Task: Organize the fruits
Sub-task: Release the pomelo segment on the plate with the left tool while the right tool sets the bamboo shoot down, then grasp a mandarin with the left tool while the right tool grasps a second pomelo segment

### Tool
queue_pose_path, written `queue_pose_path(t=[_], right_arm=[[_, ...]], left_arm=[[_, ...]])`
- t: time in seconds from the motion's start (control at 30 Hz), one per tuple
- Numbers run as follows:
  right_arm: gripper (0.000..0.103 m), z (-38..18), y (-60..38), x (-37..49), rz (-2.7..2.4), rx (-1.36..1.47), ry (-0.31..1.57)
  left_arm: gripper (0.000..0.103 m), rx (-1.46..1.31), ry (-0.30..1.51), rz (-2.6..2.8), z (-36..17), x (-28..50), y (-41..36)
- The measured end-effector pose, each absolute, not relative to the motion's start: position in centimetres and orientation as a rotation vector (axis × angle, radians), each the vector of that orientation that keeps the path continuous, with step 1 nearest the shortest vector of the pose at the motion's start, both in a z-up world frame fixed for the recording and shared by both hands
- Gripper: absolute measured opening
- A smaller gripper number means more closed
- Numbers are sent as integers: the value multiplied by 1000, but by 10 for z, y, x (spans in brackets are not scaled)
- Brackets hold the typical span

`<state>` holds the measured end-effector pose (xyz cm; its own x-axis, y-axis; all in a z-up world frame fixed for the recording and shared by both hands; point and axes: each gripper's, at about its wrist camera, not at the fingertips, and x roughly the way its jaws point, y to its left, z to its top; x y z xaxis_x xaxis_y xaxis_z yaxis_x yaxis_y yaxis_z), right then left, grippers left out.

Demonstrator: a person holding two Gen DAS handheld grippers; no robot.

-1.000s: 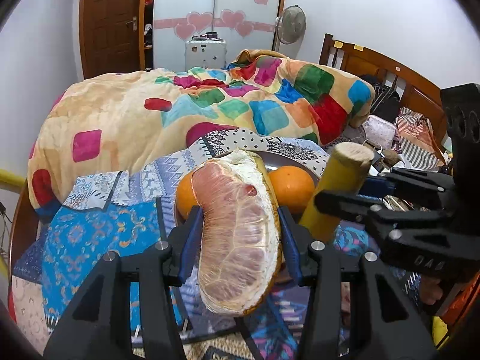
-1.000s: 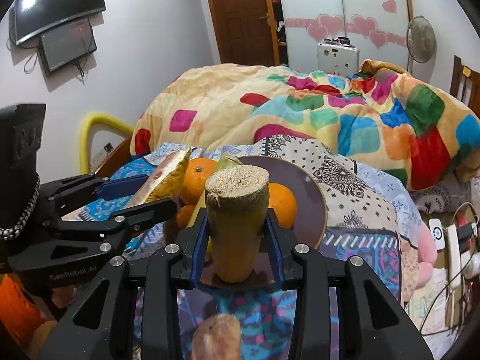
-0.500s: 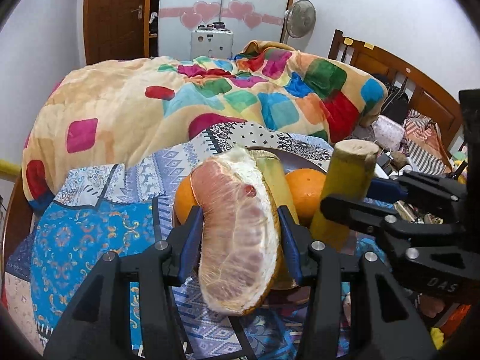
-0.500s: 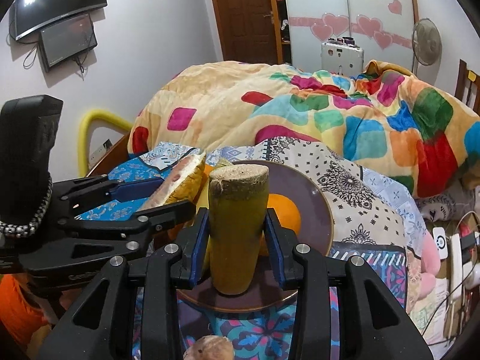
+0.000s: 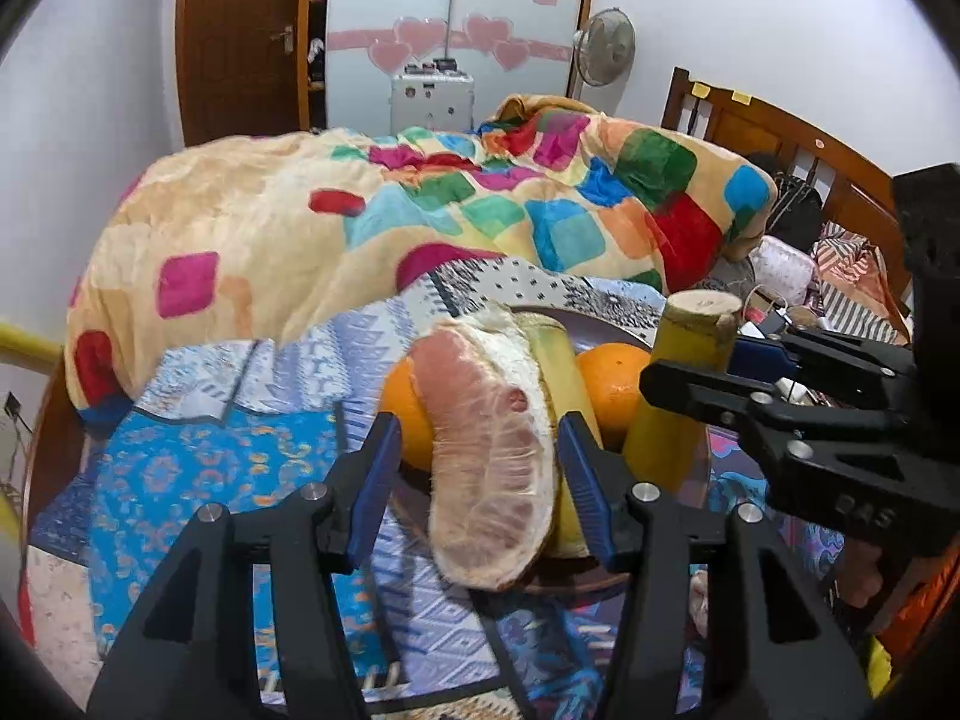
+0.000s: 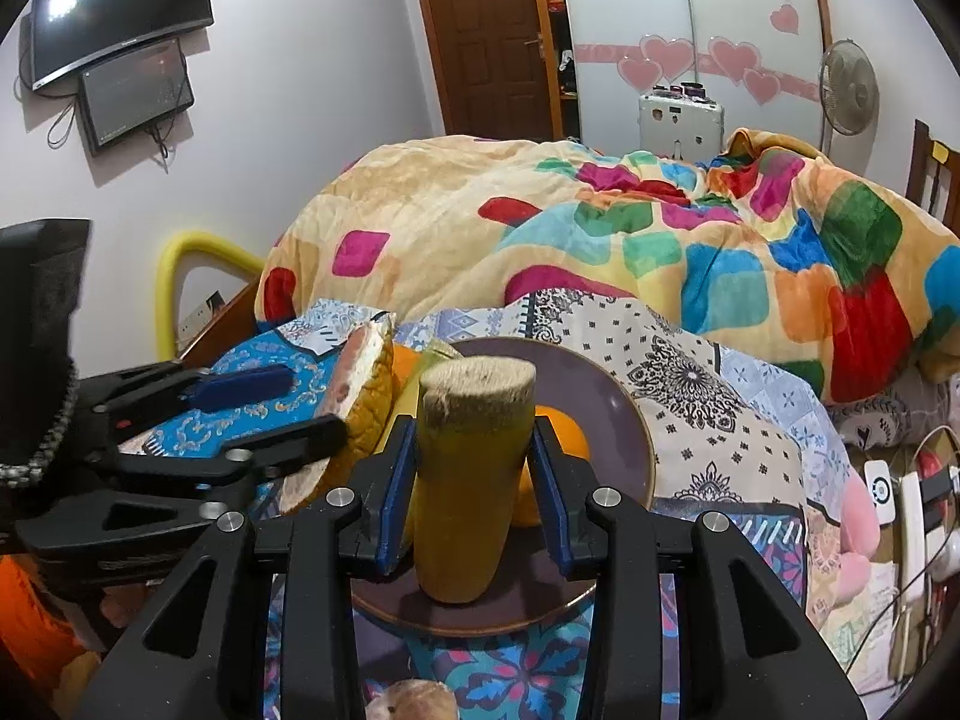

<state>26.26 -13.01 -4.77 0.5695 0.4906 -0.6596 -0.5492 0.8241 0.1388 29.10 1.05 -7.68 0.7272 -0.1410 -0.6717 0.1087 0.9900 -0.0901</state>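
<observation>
My left gripper is shut on a peeled pomelo wedge, pink flesh towards the camera, held over the near left rim of a dark round plate. My right gripper is shut on an upright yellow-green sugarcane piece, its lower end at or just above the plate. Two oranges and another cane piece lie on the plate behind the wedge. The right gripper also shows at the right of the left wrist view, the left gripper at the left of the right wrist view.
The plate sits on patterned cloths on a bed, with a bulky patchwork quilt behind. A wooden headboard and clutter lie to the right. A brownish fruit lies near the bottom edge. A door, wardrobe and fan stand at the back.
Both grippers have drawn back and risen a little with their loads, so the plate shows further ahead. Both grips are unchanged.
</observation>
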Motion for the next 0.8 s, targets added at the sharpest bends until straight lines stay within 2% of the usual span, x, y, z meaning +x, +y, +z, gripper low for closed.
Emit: queue_pose_path(t=[0.13, 0.33, 0.47, 0.7, 0.8], right_arm=[[34, -49, -122, 263, 621, -94, 745], [34, -53, -111, 264, 629, -110, 763], [44, -50, -113, 258, 612, -117, 755], [45, -29, -129, 224, 600, -134, 711], [48, -20, -139, 205, 604, -127, 693]], left_arm=[[59, -49, 711, -117, -65, 276, 21], [59, 1, 691, -96, -60, 259, 24], [59, 48, 675, -83, -58, 248, 21], [59, 41, 667, -91, -50, 225, 21], [60, 26, 661, -93, -44, 210, 24]])
